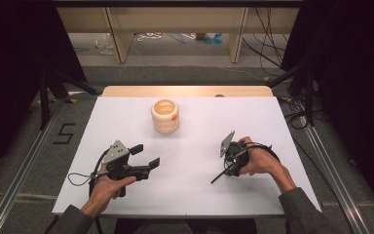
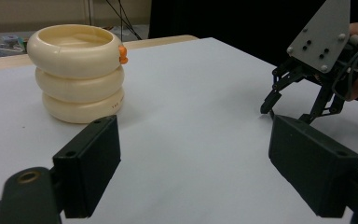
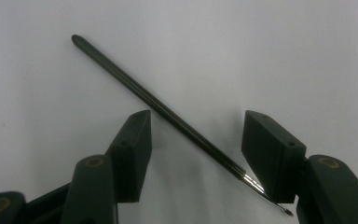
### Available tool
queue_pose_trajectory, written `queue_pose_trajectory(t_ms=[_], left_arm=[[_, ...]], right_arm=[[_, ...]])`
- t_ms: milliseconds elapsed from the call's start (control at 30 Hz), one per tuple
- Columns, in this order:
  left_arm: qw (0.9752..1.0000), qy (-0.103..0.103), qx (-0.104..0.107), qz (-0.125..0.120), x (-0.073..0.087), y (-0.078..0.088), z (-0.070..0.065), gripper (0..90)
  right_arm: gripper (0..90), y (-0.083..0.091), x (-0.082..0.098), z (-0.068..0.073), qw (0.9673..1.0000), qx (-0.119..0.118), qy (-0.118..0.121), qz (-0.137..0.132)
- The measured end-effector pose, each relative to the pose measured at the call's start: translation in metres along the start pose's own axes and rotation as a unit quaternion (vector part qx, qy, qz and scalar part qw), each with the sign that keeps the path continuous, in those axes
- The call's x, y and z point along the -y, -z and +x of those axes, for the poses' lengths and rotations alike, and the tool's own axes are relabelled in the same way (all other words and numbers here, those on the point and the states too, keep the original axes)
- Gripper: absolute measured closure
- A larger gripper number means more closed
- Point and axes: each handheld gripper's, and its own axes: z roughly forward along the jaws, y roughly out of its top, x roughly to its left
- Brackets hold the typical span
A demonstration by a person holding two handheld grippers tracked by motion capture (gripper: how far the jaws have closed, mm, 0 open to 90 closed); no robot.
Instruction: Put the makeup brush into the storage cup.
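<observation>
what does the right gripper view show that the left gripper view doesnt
Only the right gripper view: a thin dark pen-like stick lying slantwise on the sheet between the right tongs, whose pads stand apart from it. Only the left gripper view: the cream stack of rings with an orange tab, and the open left tongs. Both: the white table sheet.

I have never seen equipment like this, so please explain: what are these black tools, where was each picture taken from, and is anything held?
A person holds a two-jaw gripper in each hand. The high view looks down on the white table; each gripper view looks along that gripper's own jaws. The left gripper is open with nothing between its jaws. The right gripper points down over a thin dark stick lying on the table between its jaws; the pads do not press it yet. Farther back stands a cream ringed container.
</observation>
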Motion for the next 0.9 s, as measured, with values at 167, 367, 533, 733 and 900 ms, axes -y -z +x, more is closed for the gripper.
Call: queue_pose_trajectory(t_ms=[167,367,533,733,900], left_arm=[[1.0000,0.000,0.000,0.000,0.0000,0.0001,-0.0002,16.3],[1.0000,0.000,-0.001,-0.001,0.0000,0.0002,-0.0004,16.3],[1.0000,-0.004,0.001,0.001,-0.0001,0.0002,-0.0001,16.3],[1.0000,-0.001,0.000,-0.001,0.0000,0.0002,-0.0002,16.3],[1.0000,-0.003,0.001,0.001,-0.0001,0.0002,-0.0001,16.3]], right_arm=[[50.3,0.0001,-0.0002,-0.0004,0.9999,-0.013,-0.009,0.002],[56.0,0.0001,-0.0004,-0.0001,0.9998,-0.020,-0.009,0.004],[57.8,-0.0002,-0.0011,0.0003,0.9996,-0.024,-0.012,0.007],[59.9,-0.0001,-0.0034,0.0002,0.9995,-0.024,-0.012,0.015],[63.9,0.0002,-0.0044,0.0019,0.9993,-0.026,-0.020,0.020]])
